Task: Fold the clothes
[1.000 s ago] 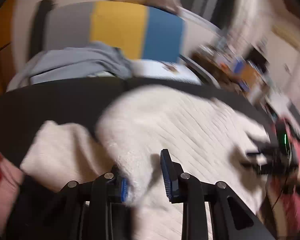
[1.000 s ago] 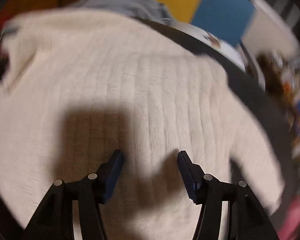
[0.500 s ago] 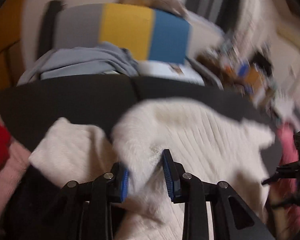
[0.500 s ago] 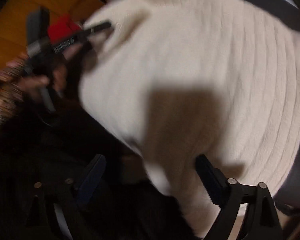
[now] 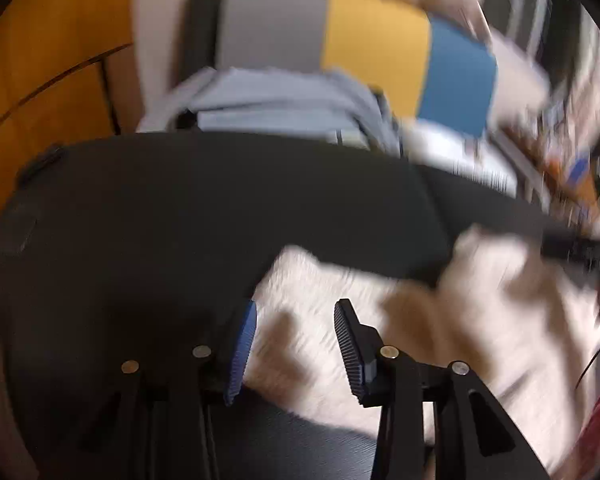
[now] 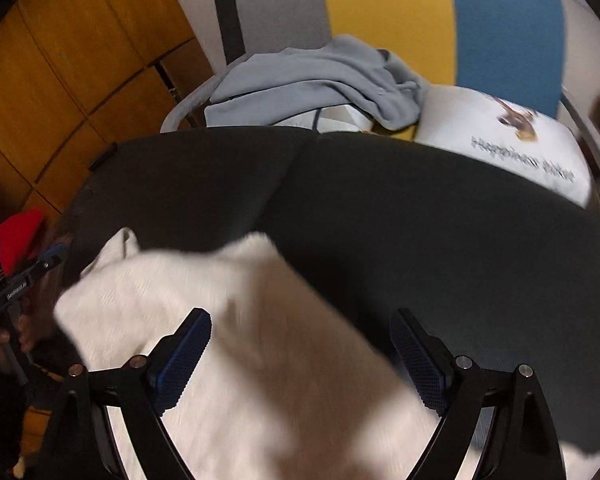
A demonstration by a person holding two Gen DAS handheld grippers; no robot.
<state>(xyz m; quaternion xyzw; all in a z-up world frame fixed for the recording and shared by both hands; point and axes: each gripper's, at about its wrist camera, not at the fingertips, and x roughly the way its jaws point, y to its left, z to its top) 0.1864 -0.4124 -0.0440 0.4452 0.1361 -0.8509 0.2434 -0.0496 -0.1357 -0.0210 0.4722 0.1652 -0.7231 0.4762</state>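
Cream sweater (image 6: 228, 344) on the black table (image 6: 420, 216)

It lies rumpled at the near edge — left gripper (image 5: 294, 344) jaws have just been opening, cloth lying loose between them; right gripper (image 6: 300, 356) gapes wide above it, gripping nothing.

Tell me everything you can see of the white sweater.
The white sweater is a cream, ribbed knit, soft and thick-looking. It lies crumpled and partly folded on the dark table, one edge blurred. The left gripper has just been opening, jaws apart over a corner of it. The right gripper stands wide open above it, with neither pad pressing the cloth. Shadows fall across the knit.
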